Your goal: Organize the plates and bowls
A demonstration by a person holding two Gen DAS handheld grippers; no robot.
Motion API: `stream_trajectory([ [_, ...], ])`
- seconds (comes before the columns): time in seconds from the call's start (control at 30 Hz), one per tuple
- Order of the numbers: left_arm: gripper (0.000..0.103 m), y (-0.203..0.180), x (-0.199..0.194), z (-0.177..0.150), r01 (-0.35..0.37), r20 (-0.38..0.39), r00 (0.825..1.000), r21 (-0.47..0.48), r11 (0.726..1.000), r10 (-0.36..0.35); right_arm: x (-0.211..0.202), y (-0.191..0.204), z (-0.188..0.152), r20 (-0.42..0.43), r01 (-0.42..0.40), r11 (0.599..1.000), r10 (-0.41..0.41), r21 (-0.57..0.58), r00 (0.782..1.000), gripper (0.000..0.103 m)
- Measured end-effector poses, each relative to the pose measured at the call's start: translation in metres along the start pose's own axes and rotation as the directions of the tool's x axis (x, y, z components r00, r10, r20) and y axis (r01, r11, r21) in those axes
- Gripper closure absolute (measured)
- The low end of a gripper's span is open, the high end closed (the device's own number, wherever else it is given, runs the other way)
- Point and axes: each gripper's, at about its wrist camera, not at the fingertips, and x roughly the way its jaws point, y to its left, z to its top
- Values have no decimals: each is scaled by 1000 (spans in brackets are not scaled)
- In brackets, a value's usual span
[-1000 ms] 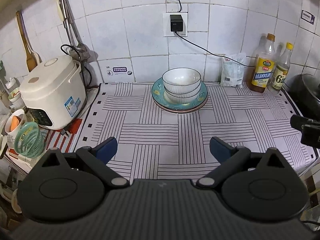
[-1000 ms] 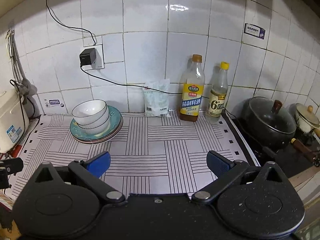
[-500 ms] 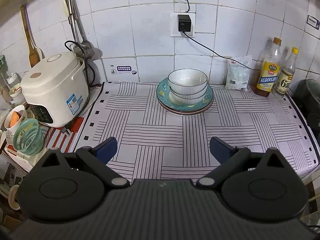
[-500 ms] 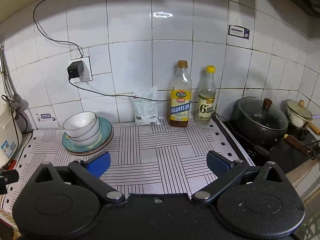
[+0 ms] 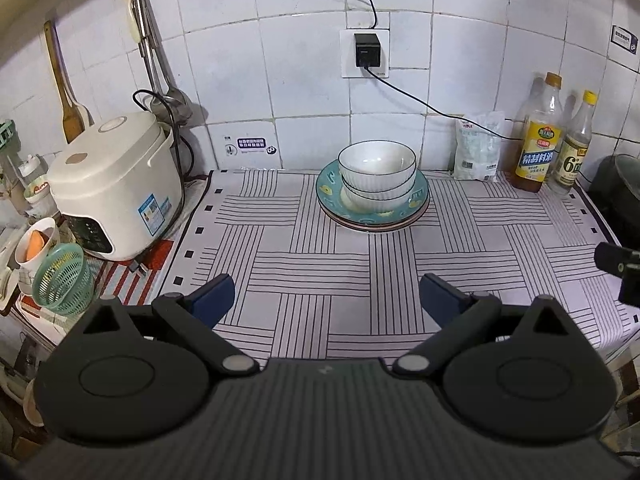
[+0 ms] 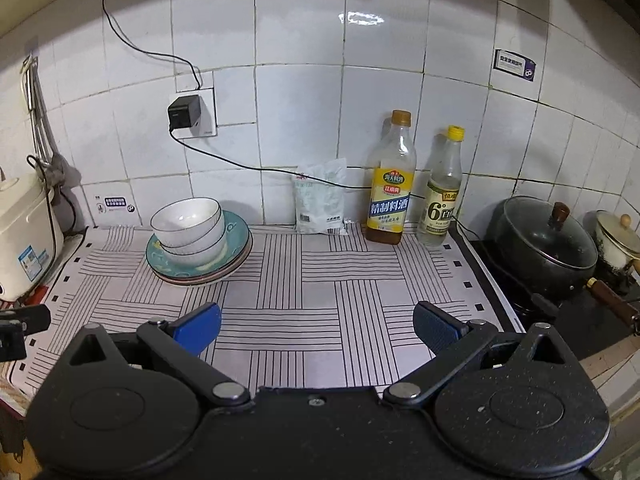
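both my grippers wide, empty | bowls (image 5: 376, 168) nested on plates (image 5: 372, 216), dead ahead of left gripper (image 5: 326, 294), far-left of right gripper (image 6: 316, 326) | left looks nearer, I think

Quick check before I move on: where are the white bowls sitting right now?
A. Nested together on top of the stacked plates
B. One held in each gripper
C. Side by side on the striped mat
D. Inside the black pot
A: the white bowls sit nested one in another on the stacked plates near the wall, while the left gripper and right gripper are both open and empty.
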Motion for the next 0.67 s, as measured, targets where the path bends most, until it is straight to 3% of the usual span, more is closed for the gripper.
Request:
stream_trajectory([
  [0.67, 3, -1, 7, -3, -4, -22, 1000, 15, 1000, 5, 10, 0, -4, -34, -2, 1000, 2, -10, 999, 0],
])
